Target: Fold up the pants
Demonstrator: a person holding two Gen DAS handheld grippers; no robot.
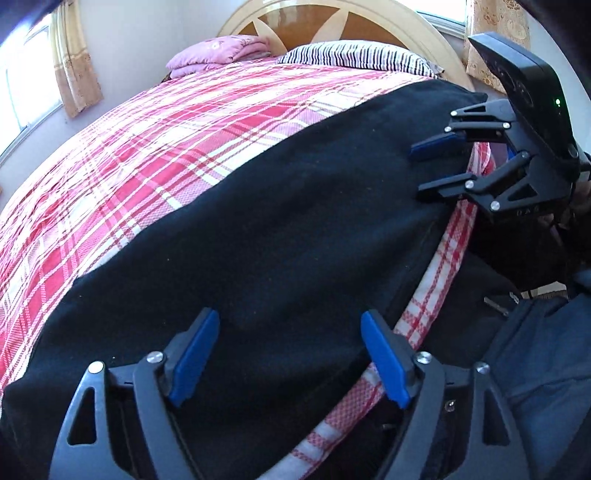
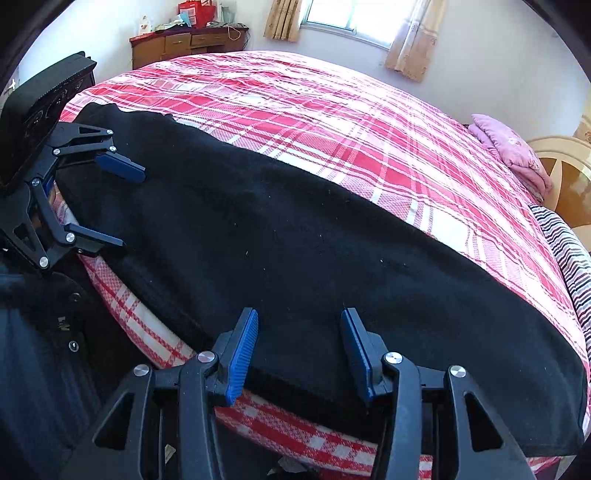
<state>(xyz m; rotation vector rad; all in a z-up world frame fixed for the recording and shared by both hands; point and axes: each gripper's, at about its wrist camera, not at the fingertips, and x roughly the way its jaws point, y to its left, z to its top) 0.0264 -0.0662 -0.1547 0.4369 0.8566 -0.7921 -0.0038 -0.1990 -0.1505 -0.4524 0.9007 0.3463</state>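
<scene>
Black pants (image 1: 280,229) lie flat along near edge of bed (image 1: 155,147), both grippers over them, nothing held.

Pants read as one dark slab: legs, waistband, seams hard to make out; the far end is cut off by frame edge in both views. Person only partly seen, dark clothing at the bedside. Left wrist view alone shows headboard (image 1: 332,22), striped pillow (image 1: 354,55); right wrist view alone shows dresser (image 2: 184,44) w/ clutter, window (image 2: 351,14). Pink folded blanket (image 2: 509,147) in both. Left gripper (image 1: 291,358) tilted down over pants near bed edge, jaws wide, no cloth pinched. Right gripper (image 2: 299,354) same tilt, jaws abt half apart, pads clear of fabric, empty.
</scene>
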